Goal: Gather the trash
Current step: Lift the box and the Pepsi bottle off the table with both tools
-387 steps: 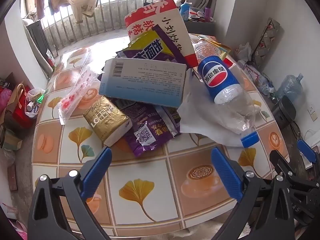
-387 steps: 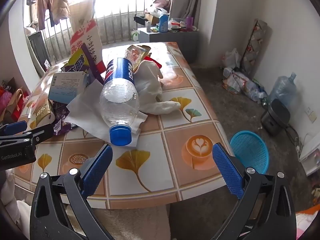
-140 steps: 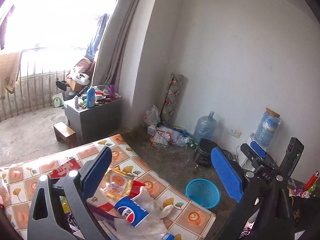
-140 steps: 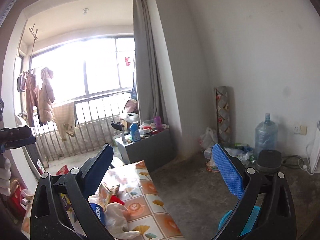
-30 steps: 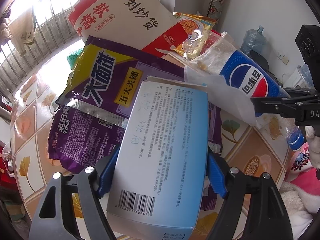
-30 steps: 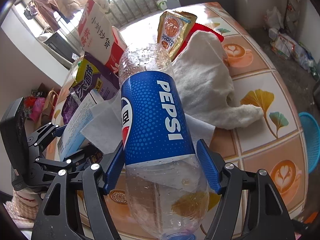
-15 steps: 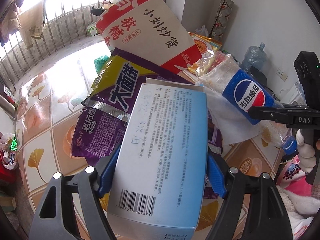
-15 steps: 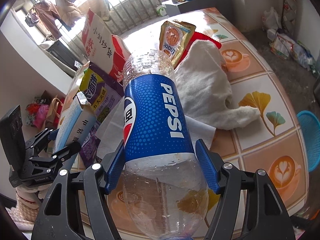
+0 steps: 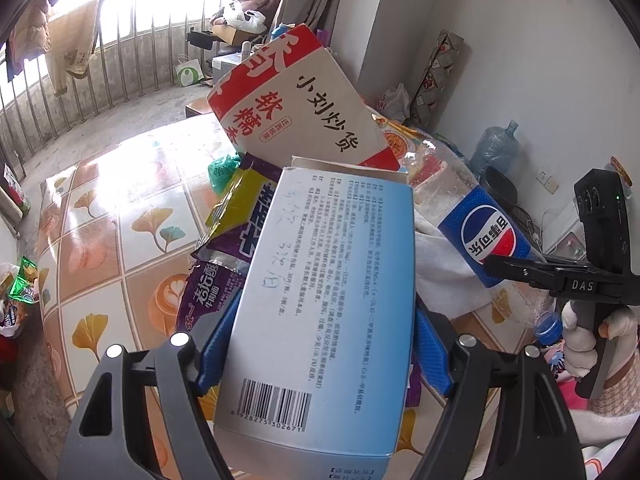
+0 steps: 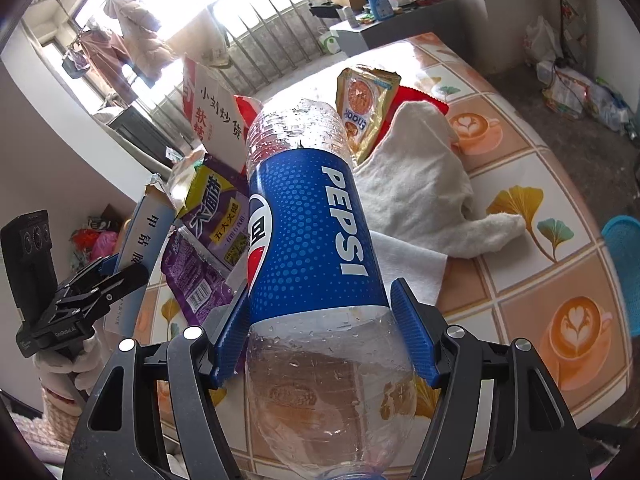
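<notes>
Left wrist view: the left gripper (image 9: 320,344) has both blue pads clamped on a pale blue cardboard box with a barcode (image 9: 320,312), held up off the tiled table with ginkgo-leaf and coffee-cup pattern (image 9: 100,240). Behind the box lie a purple and yellow snack wrapper (image 9: 236,224) and a red and white cardboard carton with Chinese lettering (image 9: 304,120). Over on the right wrist view, the right gripper (image 10: 320,328) is squeezed onto a clear plastic Pepsi bottle with a blue label (image 10: 312,240), cap end toward the camera. A white cloth (image 10: 424,184) sprawls on the table beyond it, and a blue plastic basket (image 10: 624,264) sits on the floor at the far right.
</notes>
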Demonstrator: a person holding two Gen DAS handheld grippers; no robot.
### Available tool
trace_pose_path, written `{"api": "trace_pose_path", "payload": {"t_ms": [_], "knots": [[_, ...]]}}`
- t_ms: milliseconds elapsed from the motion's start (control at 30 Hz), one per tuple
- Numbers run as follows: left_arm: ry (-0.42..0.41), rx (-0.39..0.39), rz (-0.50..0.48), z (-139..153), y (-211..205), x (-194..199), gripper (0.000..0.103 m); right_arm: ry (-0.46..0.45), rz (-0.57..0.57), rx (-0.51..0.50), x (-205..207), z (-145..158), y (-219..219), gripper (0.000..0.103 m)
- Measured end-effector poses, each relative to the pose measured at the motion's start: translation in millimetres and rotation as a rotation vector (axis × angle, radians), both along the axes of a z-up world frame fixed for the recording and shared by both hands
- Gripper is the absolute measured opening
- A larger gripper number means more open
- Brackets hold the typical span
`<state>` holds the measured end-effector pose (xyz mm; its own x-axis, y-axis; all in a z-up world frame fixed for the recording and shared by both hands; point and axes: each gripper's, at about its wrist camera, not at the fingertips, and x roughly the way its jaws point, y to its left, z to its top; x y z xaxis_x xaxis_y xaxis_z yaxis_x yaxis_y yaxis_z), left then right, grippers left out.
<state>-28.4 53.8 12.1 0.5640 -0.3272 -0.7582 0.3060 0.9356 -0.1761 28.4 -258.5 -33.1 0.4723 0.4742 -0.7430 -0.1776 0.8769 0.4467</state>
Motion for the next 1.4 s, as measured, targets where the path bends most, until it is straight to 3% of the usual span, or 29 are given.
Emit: {"api": "trace_pose_path", "payload": {"t_ms": [500,1400], "knots": [[-0.042,-0.052,-0.017,33.2,-10.9,-4.0,0.075,-0.054,0.004,0.07,-5.6,7.5,-8.6,0.064],[-0.064,-0.047,-0.131,50.1,-77.5,17.1,0.075,-0.128,-0.1,0.142,-20.6,17.2,-63.6,0.064]]}}
